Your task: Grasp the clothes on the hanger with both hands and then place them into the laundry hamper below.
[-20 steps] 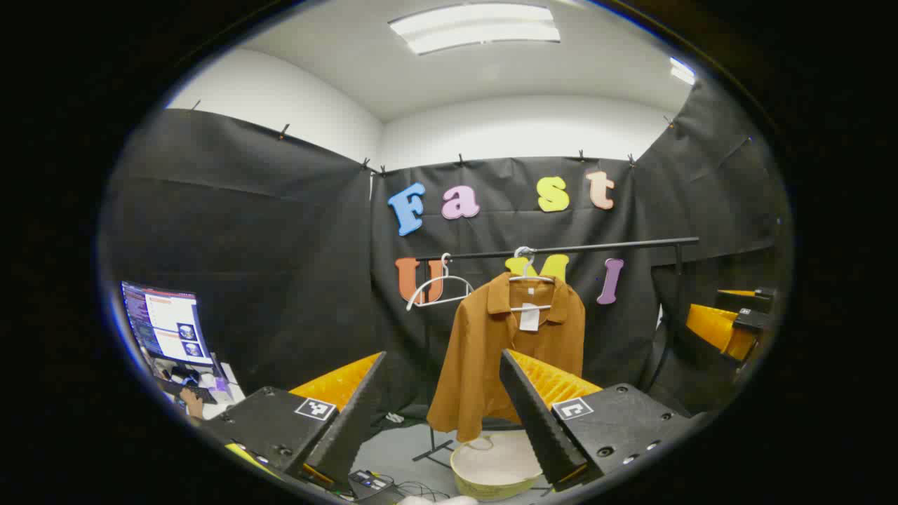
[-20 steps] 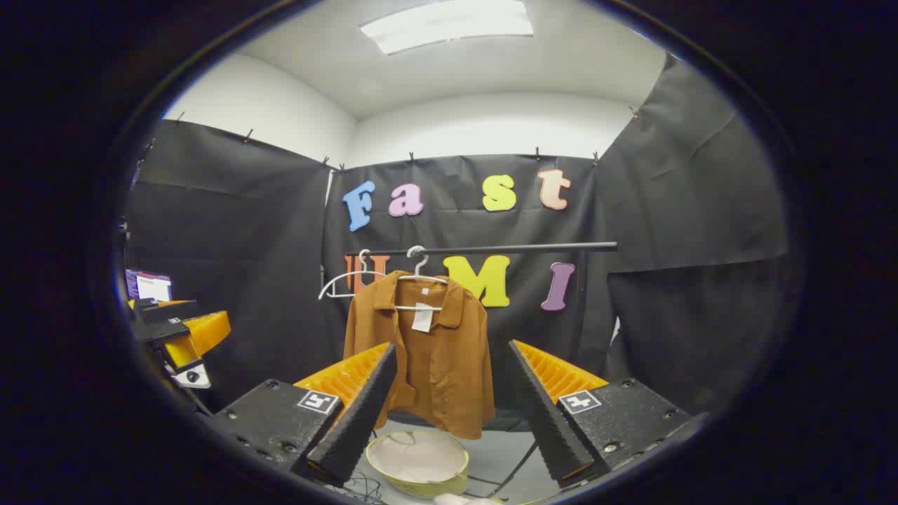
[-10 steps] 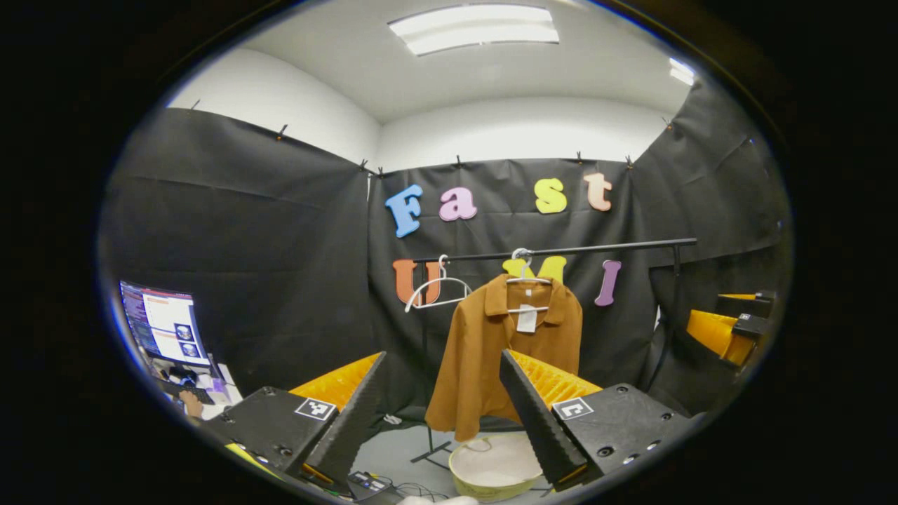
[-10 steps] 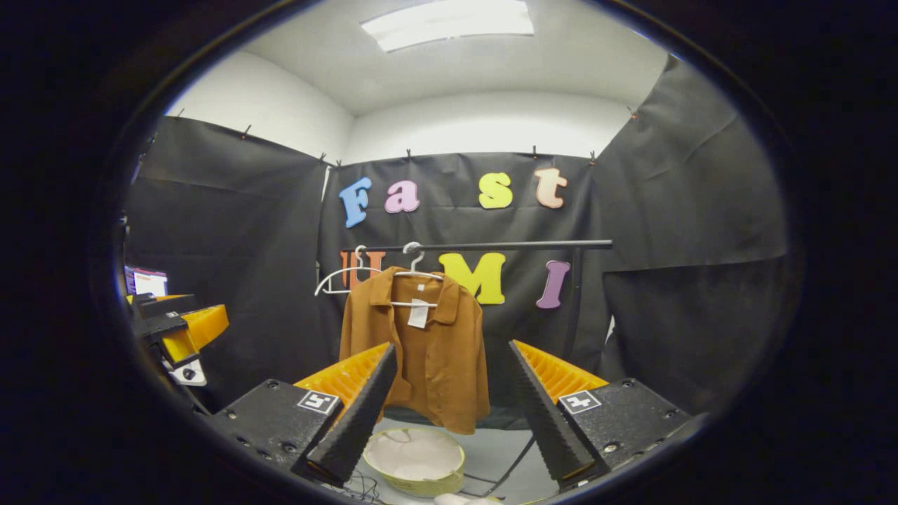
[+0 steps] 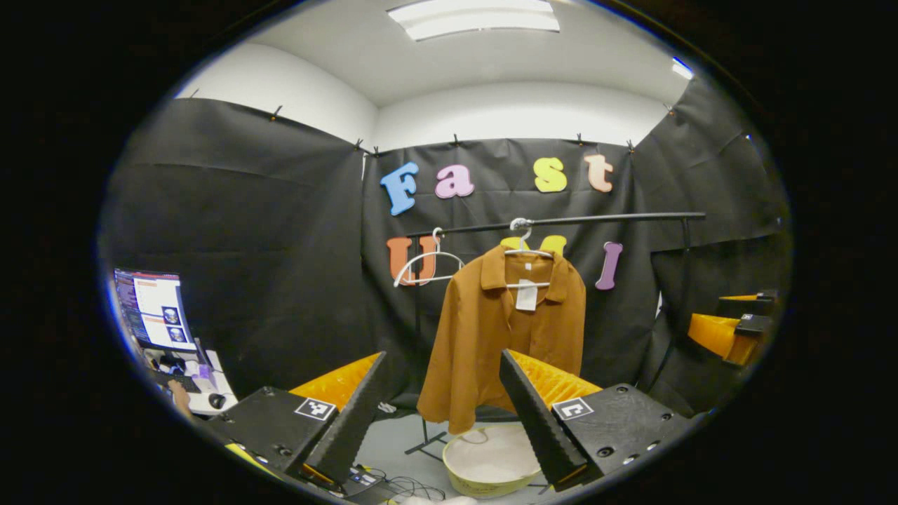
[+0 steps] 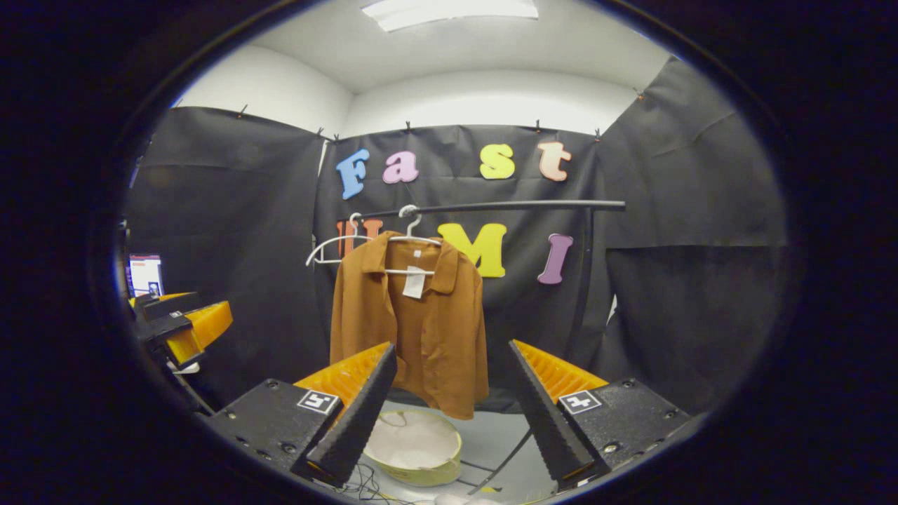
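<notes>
An empty hanger [image 5: 428, 265] and a brown shirt [image 5: 506, 330] hang side by side on the rail [image 5: 561, 221], the hamper [image 5: 489, 461] on the floor below. Left gripper [image 5: 443, 407] and right gripper [image 6: 452, 403] hover short of it, jaws open, holding nothing; grasp and drop remain.

One shirt [image 5: 506, 330], two hangers [image 5: 428, 263], one hamper [image 5: 487, 463], one rail [image 5: 561, 221].

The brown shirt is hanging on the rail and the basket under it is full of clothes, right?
Not quite. The brown shirt does hang on the rail, but the basket under it holds no clothes; the right gripper view shows its pale inside bare.
</notes>
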